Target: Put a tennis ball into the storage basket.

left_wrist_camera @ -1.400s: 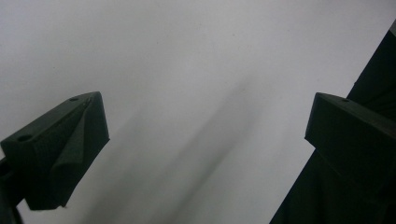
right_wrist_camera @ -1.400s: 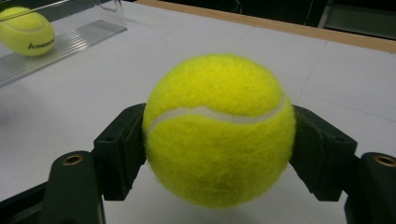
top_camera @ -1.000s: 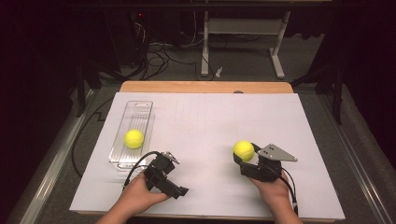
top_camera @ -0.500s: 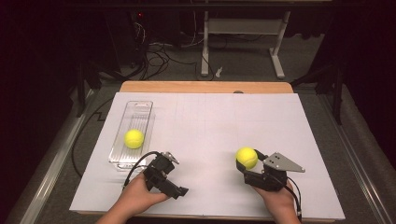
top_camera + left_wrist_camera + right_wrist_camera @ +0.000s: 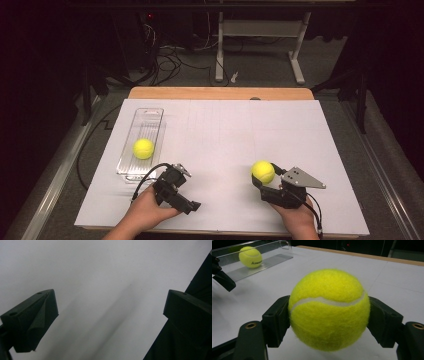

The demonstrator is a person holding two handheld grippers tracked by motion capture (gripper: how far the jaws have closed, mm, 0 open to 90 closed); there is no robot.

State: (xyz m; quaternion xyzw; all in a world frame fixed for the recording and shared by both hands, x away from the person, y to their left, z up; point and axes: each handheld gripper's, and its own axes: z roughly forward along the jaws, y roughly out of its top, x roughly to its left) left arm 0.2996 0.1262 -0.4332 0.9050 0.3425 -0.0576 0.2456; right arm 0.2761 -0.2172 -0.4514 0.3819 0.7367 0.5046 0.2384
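Observation:
A yellow tennis ball (image 5: 263, 171) is clamped between the black jaws of my right gripper (image 5: 265, 180), near the front right of the white table top (image 5: 225, 130). In the right gripper view the ball (image 5: 329, 310) sits just above the surface, with a pad (image 5: 277, 320) pressed on each side. A second tennis ball (image 5: 143, 148) lies in a clear plastic tray (image 5: 150, 117) at the left. My left gripper (image 5: 180, 189) rests near the front edge, just in front of the tray. Its jaws (image 5: 110, 312) stand wide open over bare table.
The white sheet leaves a wooden strip (image 5: 220, 93) showing at the table's far edge. Beyond it are a desk frame (image 5: 260, 45) and loose cables (image 5: 170, 60) on the floor. The tray and second ball (image 5: 250, 257) lie far left in the right gripper view.
My right gripper has drawn the ball slightly toward the near edge and turned a little, its grey plate now pointing right. The left gripper has stayed put.

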